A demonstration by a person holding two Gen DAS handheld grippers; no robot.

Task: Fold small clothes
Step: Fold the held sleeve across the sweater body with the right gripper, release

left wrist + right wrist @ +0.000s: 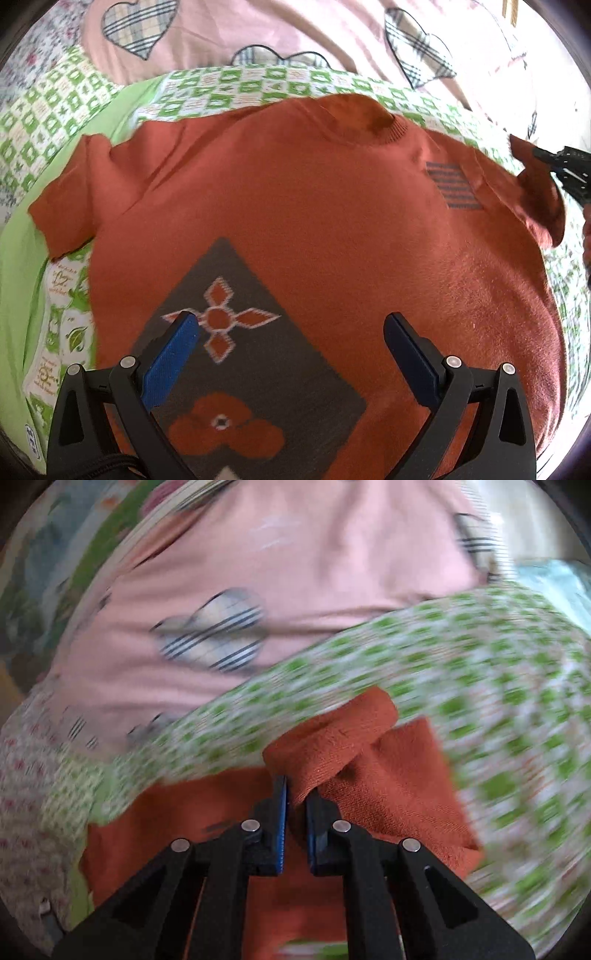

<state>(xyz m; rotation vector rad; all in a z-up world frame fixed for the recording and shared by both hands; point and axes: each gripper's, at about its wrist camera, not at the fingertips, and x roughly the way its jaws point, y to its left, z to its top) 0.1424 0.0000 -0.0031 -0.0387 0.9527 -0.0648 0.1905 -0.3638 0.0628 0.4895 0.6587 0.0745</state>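
Observation:
A small rust-orange knit sweater (295, 206) lies flat, front up, on a green-and-white patterned cover (55, 122). It has a grey diamond panel with flower motifs (251, 354) and a striped chest patch (452, 186). My left gripper (291, 325) is open and empty, hovering over the lower front of the sweater. My right gripper (295, 790) is shut on the sweater's right sleeve (332, 746) and lifts its cuff off the cover. It also shows at the right edge of the left wrist view (546, 155). The sweater's left sleeve (70, 199) lies spread out flat.
A pink blanket with plaid hearts (240, 33) lies behind the green cover and also shows in the right wrist view (258, 590). A floral fabric (33, 70) lies at the far left. The right wrist view is motion-blurred.

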